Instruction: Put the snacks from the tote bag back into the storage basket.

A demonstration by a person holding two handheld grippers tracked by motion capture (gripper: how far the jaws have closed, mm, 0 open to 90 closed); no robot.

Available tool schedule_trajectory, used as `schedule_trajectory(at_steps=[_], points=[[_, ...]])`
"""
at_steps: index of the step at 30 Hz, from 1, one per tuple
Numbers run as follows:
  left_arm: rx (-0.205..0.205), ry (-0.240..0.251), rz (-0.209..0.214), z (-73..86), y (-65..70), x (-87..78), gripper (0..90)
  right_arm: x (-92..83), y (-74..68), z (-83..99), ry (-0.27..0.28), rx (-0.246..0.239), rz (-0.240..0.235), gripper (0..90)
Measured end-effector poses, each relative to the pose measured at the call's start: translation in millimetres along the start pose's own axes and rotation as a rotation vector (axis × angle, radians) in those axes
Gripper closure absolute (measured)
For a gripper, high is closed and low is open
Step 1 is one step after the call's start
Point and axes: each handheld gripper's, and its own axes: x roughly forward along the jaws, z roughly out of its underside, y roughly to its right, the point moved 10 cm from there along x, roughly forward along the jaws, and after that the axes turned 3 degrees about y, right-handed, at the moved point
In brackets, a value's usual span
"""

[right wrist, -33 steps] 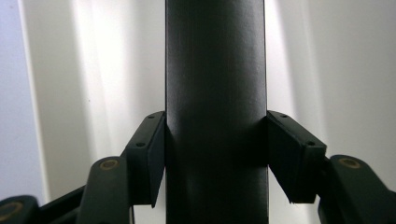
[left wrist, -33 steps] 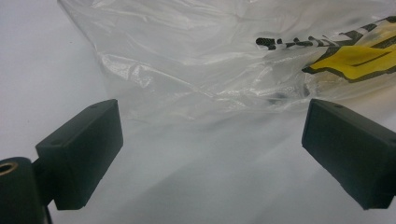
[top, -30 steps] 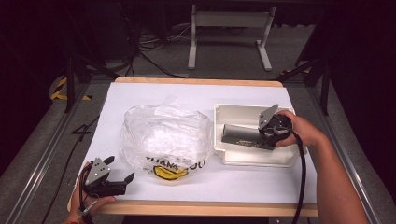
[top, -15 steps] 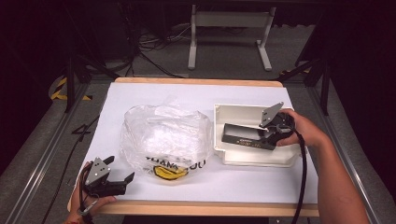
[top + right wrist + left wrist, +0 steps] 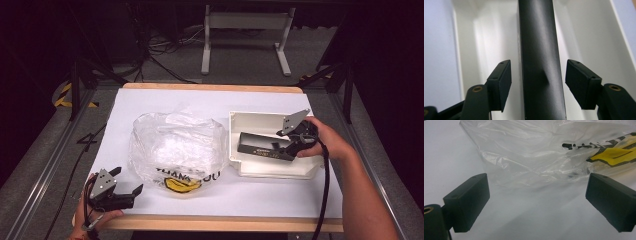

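Presently, right gripper (image 5: 283,146): held in the person's right hand (image 5: 325,141) over the white tray (image 5: 260,169); its jaws are seen spread, one on each side of the black box (image 5: 260,145), with a gap left on both sides in the right gripper view.
Right gripper contact: whether the box is touched cannot be told; nothing is pinched.
Left gripper (image 5: 129,182): held low at the near left corner of the worktop (image 5: 310,195); its jaws are spread wide and nothing is held between them.
Left gripper surroundings: bare white worktop lies between the jaws in the left gripper view, and the plastic bag (image 5: 544,152) is seen just beyond them, apart.
Change from earlier: the right gripper has been tilted and drawn slightly toward the right edge over the last second; the box has stayed in the tray, and the left gripper has stayed in place.
Black box: long, matte, laid lengthwise in the tray, with pale lettering along its near side in the high view.
White tray: set near the right edge of the worktop, rim raised.
Plastic bag: clear, crumpled, printed in yellow and black, lying mid-worktop just beside the tray's left wall.
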Motion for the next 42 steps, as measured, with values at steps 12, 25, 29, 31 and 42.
schedule_trajectory(at_steps=[12,25,29,31,42], points=[[0.000,0.002,-0.002,-0.7,0.2,0.6,6.2,-17.8,5.3,-10.6,0.121,0.068,0.107,36.0],[-0.005,0.006,-0.001,-2.1,0.1,1.0,6.2,-36.2,7.9,-11.5,0.146,0.154,0.245,31.9],[0.000,0.005,-0.001,-2.4,0.1,1.2,6.2,-39.5,4.0,-11.3,0.147,0.166,0.261,30.7],[0.001,0.006,0.000,-2.9,0.2,0.6,6.2,-40.5,2.4,-11.0,0.146,0.171,0.269,30.5],[0.006,0.012,-0.001,-4.8,-0.4,1.2,6.2,-46.4,-3.3,-4.3,0.135,0.206,0.344,25.9]])
